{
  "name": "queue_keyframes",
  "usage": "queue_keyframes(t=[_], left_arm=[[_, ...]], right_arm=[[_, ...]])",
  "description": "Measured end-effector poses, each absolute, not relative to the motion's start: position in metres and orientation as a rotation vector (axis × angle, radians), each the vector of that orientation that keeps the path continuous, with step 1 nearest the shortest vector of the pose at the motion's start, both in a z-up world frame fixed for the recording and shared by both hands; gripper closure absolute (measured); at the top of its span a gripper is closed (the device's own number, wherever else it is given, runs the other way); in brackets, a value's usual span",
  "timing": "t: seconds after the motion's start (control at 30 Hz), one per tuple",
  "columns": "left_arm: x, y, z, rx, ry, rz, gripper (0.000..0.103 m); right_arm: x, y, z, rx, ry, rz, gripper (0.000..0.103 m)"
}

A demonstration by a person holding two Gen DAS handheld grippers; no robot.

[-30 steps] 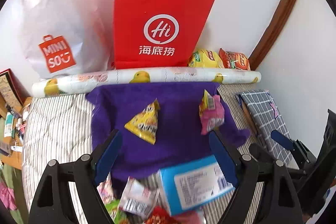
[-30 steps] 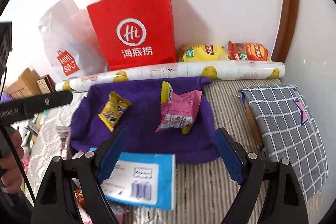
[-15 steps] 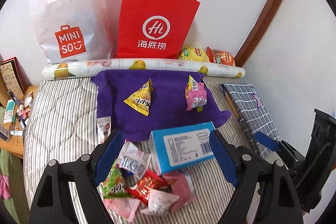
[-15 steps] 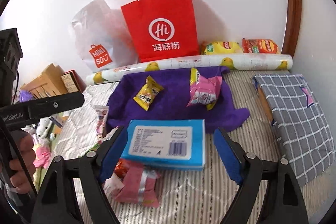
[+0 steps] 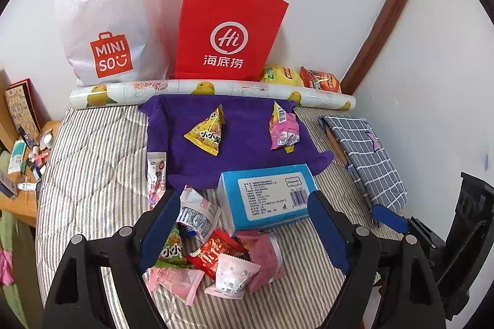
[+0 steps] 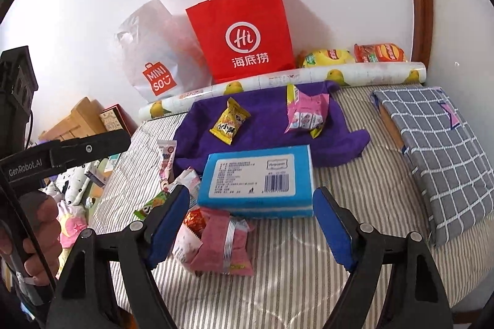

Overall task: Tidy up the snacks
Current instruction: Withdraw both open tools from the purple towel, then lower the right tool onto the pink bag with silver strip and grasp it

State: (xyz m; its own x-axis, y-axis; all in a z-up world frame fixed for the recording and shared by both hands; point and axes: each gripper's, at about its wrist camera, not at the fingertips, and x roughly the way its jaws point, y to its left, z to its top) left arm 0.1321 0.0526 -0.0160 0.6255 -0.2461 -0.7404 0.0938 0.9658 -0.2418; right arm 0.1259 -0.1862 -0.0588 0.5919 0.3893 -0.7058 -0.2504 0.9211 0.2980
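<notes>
Jaws, left: left gripper [image 5: 244, 224] spread wide, blue pads gripping nothing, hovering over the snack heap.
Jaws, right: right gripper [image 6: 251, 219] spread wide too, empty, above the striped quilted bed cover [image 6: 308, 273].
Snack heap: loose pile of small foil and plastic packets [image 5: 213, 255] on the bed's near side, red, green, pink and white wrappers overlapping.
Blue box: flat blue cardboard box with a white label [image 5: 268, 197], just beyond the heap, its far edge lying on the cloth.
Cloth: rumpled purple towel [image 5: 244, 150] spread mid-bed.
On the cloth: yellow triangular snack packet [image 5: 208, 133] to the left; pink snack packet [image 5: 284, 131] to the right, well apart.
Stray packet: long white and pink sachet [image 5: 156, 174] beside the towel's left edge.
Back wall: red paper bag with white handles [image 5: 228, 32], white plastic shopping bag [image 5: 111, 23], fruit-printed paper roll [image 5: 213, 89] lying before them.
</notes>
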Motion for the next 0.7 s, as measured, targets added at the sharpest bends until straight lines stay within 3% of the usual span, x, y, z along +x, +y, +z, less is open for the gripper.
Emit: queue_keyframes(t=[0.7], left_arm=[[0.114,0.081,-0.033,-0.144,0.813,-0.165,0.019]], right_arm=[[0.122,-0.171,-0.087,0.191,0.894,0.421,0.021]])
